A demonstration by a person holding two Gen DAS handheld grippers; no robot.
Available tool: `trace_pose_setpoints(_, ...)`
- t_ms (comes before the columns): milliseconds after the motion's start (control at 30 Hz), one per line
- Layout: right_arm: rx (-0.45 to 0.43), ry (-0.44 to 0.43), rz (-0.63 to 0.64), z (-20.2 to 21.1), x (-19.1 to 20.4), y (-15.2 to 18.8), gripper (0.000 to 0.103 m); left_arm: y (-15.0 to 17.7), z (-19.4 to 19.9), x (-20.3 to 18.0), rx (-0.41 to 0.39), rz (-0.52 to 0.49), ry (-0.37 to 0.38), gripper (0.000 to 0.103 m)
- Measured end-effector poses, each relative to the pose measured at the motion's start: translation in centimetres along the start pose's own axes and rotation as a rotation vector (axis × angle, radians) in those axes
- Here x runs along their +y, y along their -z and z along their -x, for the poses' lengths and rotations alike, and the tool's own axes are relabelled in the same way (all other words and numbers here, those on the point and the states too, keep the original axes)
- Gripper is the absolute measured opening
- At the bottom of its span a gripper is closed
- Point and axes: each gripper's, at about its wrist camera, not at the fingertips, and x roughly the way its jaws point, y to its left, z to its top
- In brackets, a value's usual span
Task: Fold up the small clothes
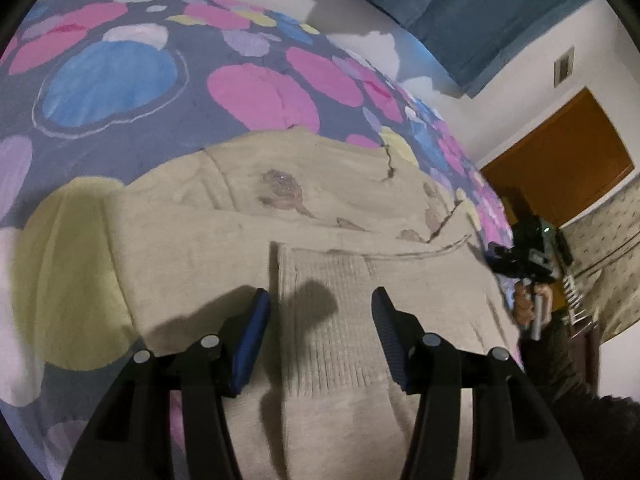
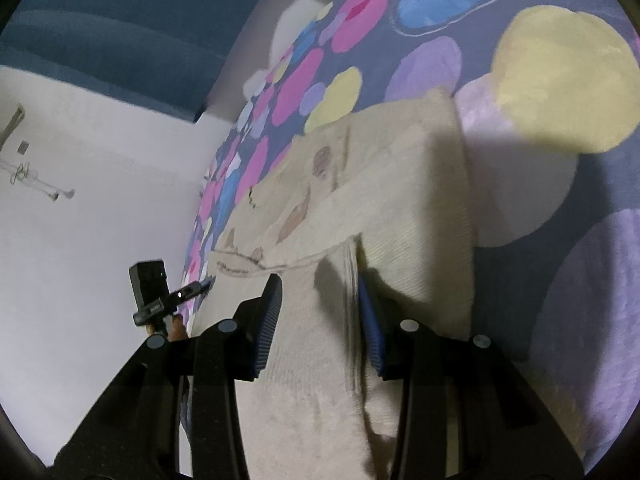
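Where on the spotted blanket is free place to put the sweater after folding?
Bare blanket lies beyond the beige sweater, around the blue blob, and beside it on the yellow blob. The near side is crowded: both tongs, left and right, straddle the sweater.

Soft dark grey bedspread (image 1: pixel 192 120) printed with pink, blue, yellow and lilac blobs covers the surface. A blue upholstered headboard (image 1: pixel 480 12) meets the white wall (image 2: pixel 100 220). An orange-brown wooden door (image 1: pixel 568 160) stands near a patterned beige curtain (image 1: pixel 608 248).
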Motion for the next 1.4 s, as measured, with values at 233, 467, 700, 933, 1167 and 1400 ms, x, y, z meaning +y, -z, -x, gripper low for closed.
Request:
trace_pose_setpoints(233,-0.021,-0.018,-0.041,0.4,-1.0,0.1,0.038,-0.1,-0.7,-0.2,0.015,-0.022,-0.033,0.052)
trace_pose_setpoints(467,0.017,0.053,0.064,-0.8,0.9,0.6,0.034,-0.2,-2.0,-0.9,0.027,-0.040,-0.085,0.030)
trace_pose_setpoints(700,-0.009,0.162,0.111,-0.7,1.5,0.9,0.005,0.4,-1.9,-2.3,0.012,-0.116,-0.183,0.007)
trace_pose_setpoints(933,-0.099,0.289,0.261,0.5,5.2,2.4,0.004,1.1,-0.7,-3.8,-0.067,-0.148,-0.263,0.005)
trace_pose_setpoints(1167,-0.201,0.283,0.325,3.2,8.1,3.7,0.004,2.0,2.6,-6.5,-0.193,-0.161,-0.314,0.005)
trace_pose_setpoints(1400,-0.292,0.271,0.370,3.8,11.5,-1.2,0.004,-2.0,5.8,-7.8,-0.323,-0.159,-0.357,0.005)
